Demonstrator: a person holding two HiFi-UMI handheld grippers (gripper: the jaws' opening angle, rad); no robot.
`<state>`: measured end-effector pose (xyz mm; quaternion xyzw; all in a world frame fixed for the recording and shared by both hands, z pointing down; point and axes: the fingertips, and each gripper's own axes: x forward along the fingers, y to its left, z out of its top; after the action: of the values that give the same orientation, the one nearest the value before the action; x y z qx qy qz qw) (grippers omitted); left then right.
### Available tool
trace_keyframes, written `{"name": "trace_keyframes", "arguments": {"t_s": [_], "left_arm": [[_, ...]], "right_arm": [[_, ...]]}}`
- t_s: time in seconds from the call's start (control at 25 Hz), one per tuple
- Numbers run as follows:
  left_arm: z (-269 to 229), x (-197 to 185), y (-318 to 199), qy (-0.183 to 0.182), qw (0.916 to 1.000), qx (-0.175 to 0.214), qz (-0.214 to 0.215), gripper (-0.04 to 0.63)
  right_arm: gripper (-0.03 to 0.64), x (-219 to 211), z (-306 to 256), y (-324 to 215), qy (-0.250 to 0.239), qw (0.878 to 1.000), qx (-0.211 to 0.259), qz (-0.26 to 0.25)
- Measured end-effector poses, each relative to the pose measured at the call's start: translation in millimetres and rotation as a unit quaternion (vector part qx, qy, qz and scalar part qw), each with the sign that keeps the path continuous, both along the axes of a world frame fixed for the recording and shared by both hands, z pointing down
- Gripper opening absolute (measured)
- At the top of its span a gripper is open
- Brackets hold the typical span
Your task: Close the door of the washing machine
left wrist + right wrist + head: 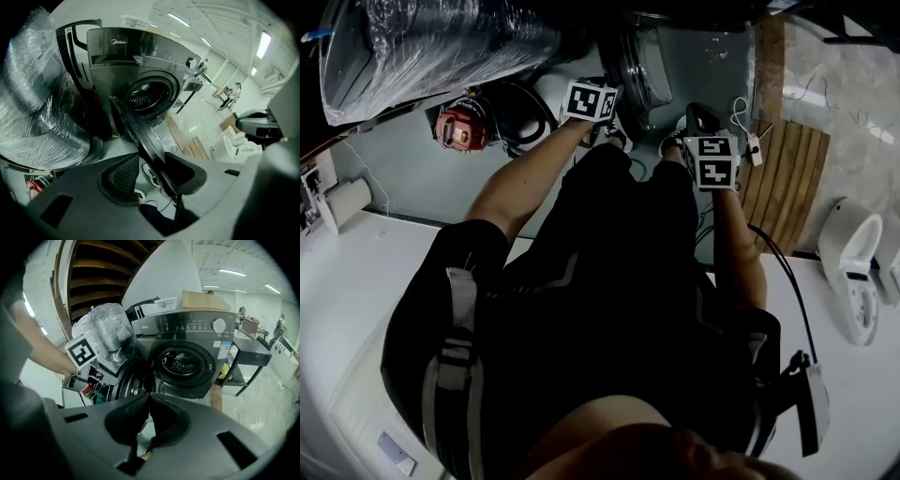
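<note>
Left gripper: jaws apart, gripping nothing. The door stands edge-on between them, closer to the right pad; contact unclear. Door is open, its long axis running straight ahead to the washing machine. Right gripper: jaws together, empty, with the drum opening ahead. Judgement: left gripper is nearer the door.

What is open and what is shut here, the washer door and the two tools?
washing machine door: open, swung out to the side.
left tool: open, with the door's edge between its jaws.
right tool: shut, with nothing in it.
</note>
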<state>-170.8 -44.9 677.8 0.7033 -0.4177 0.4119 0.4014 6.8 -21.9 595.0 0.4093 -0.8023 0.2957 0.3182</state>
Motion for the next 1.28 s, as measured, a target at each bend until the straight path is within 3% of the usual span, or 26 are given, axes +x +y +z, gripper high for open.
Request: {"name": "trace_keyframes", "arguments": {"t_s": [0.28, 0.36, 0.64, 0.92, 1.08, 1.28], "left_arm": [[-0.7, 30.9, -10.1, 0.010, 0.9994, -0.004, -0.032, 0.170], [-1.2, 40.3, -13.4, 0.013, 0.9993, -0.006, -0.035, 0.173], [-3.1, 65.7, -26.6, 0.019, 0.9984, -0.010, -0.052, 0.181], [-5.3, 90.9, -36.9, 0.018, 0.9990, -0.019, -0.037, 0.184], [-6.5, 101.9, -41.7, -0.001, 0.9995, -0.024, -0.018, 0.183], [-6.4, 110.6, -50.6, 0.001, 0.9990, -0.037, -0.025, 0.183]], "right_arm": [[0.010, -4.8, 24.2, 14.6, -0.007, 0.999, -0.029, -0.034], [0.052, -5.1, 32.4, 17.9, -0.003, 0.999, -0.035, -0.041], [0.083, -3.2, 65.6, 31.0, 0.010, 0.997, -0.058, -0.055], [0.121, 1.1, 98.2, 38.0, 0.021, 0.993, -0.080, -0.080], [0.121, 11.1, 114.5, 32.3, 0.048, 0.991, -0.086, -0.090], [0.121, 20.3, 128.3, 23.1, 0.066, 0.988, -0.091, -0.103]]}}
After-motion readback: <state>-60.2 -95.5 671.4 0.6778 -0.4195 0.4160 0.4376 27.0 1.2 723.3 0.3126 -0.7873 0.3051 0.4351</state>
